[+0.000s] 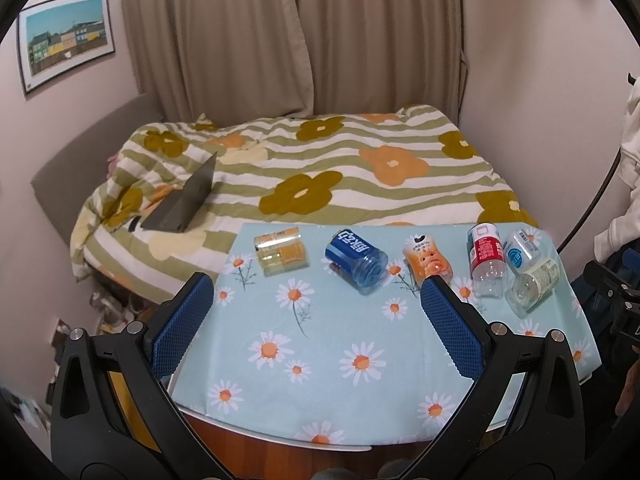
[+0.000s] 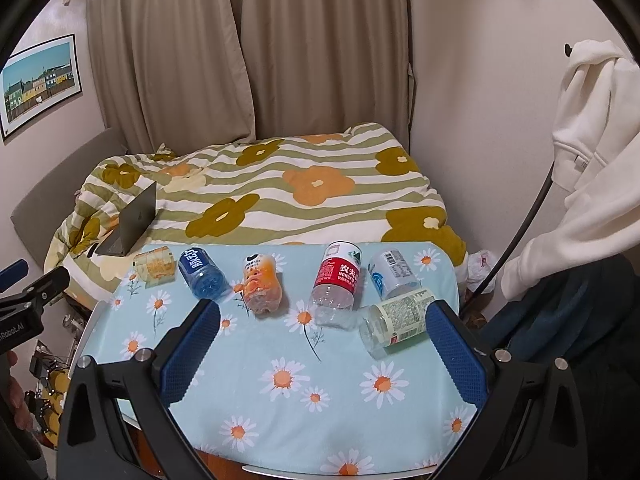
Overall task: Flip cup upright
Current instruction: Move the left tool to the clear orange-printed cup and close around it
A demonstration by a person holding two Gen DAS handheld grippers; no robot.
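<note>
Right wrist view: six cut-bottle cups lie on their sides on the daisy-print tabletop [image 2: 280, 420], in a row toward 12 o'clock. From 10 to 2 o'clock:
- yellow-label cup [image 2: 155, 266];
- blue cup [image 2: 202, 274], white characters;
- orange cup [image 2: 261, 282];
- red-label cup [image 2: 336, 286], marked "农夫" and "NONGFU", long axis running 12 to 6, open mouth toward 6;
- blue-and-white cup [image 2: 392, 274], barcode showing;
- pale-green cup [image 2: 396, 322], fine print unreadable, mouth toward 8.

Right gripper [image 2: 322, 330]: released, jaws spread, nothing held. Left gripper [image 1: 316, 300]: likewise released, empty. One laptop [image 2: 132, 222] rests on the flowered duvet [image 2: 300, 196].
</note>
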